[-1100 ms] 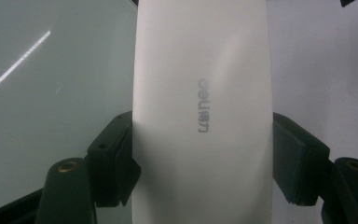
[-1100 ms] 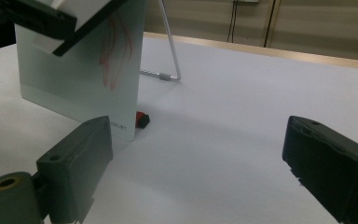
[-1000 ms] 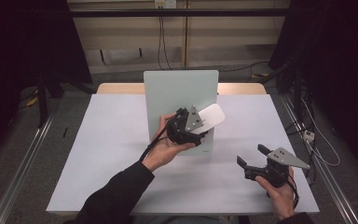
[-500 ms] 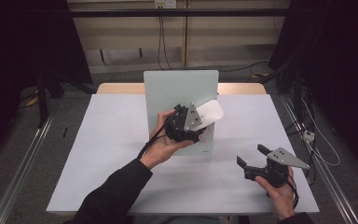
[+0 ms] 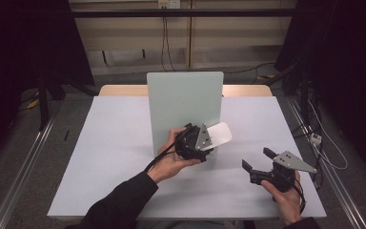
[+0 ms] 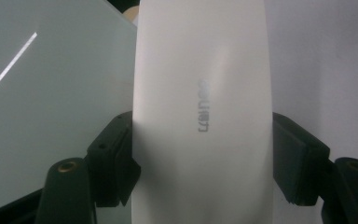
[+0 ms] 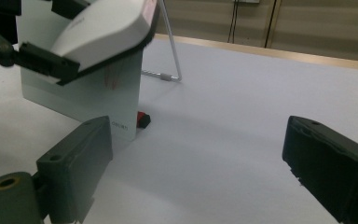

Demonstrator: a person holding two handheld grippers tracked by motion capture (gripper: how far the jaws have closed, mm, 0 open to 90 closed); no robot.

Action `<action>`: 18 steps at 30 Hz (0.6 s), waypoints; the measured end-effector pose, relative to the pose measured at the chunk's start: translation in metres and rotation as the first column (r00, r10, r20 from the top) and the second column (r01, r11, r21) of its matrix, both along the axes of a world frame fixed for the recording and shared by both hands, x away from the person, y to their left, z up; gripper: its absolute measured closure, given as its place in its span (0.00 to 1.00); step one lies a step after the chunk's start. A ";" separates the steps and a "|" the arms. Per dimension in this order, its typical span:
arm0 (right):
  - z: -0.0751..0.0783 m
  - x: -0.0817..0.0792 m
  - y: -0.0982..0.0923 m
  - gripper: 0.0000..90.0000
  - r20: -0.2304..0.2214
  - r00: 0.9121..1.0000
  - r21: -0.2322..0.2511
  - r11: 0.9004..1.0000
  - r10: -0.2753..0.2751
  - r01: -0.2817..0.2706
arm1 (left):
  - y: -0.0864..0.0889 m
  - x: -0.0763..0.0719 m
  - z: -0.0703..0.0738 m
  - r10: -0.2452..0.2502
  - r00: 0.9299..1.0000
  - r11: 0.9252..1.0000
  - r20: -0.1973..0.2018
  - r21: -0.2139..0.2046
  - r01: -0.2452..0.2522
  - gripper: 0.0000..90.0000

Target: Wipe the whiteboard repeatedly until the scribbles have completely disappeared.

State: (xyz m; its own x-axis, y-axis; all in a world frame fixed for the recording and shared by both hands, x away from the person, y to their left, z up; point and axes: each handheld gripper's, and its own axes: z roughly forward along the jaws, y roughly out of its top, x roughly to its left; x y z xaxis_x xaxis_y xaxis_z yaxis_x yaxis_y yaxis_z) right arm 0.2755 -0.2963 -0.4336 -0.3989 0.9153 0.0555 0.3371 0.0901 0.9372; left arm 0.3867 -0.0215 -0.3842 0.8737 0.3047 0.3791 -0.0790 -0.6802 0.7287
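Left gripper (image 5: 208, 143), frame centre, clamps white eraser (image 5: 219, 134) before pale green board (image 5: 183, 102). Right gripper (image 5: 259, 160), lower right, jaws apart, holds nothing.

We see a big white table (image 5: 114, 157) across the middle of the frame. A wooden edge (image 5: 124, 90) peeks out behind it. Black cables (image 5: 164, 43) hang down the wall at the top.

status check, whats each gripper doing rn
Left gripper shut on white eraser, beside the upright board. Right gripper open, holding nothing, over the table. Nothing in the way.
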 end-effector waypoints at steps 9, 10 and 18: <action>0.000 0.000 0.000 0.09 -0.003 1.000 -0.001 1.000 -0.002 0.002 | 0.009 0.009 0.022 0.033 0.999 0.998 0.024 -0.046 -0.032 0.34; 0.000 0.000 0.000 0.09 -0.003 1.000 -0.001 1.000 -0.002 0.002 | 0.009 0.008 0.021 0.034 0.999 0.998 0.023 -0.049 -0.033 0.34; 0.000 0.000 0.000 0.09 -0.005 1.000 0.001 1.000 -0.001 0.001 | 0.006 0.002 0.005 0.022 1.000 0.999 0.011 -0.038 -0.022 0.34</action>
State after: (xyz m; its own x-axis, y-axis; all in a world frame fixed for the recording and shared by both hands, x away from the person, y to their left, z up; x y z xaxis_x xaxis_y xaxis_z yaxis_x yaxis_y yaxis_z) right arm 0.2754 -0.2960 -0.4337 -0.3974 0.9158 0.0582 0.3416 0.0888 0.9356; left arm 0.3888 -0.0154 -0.3796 0.8623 0.3379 0.3773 -0.0731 -0.6541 0.7529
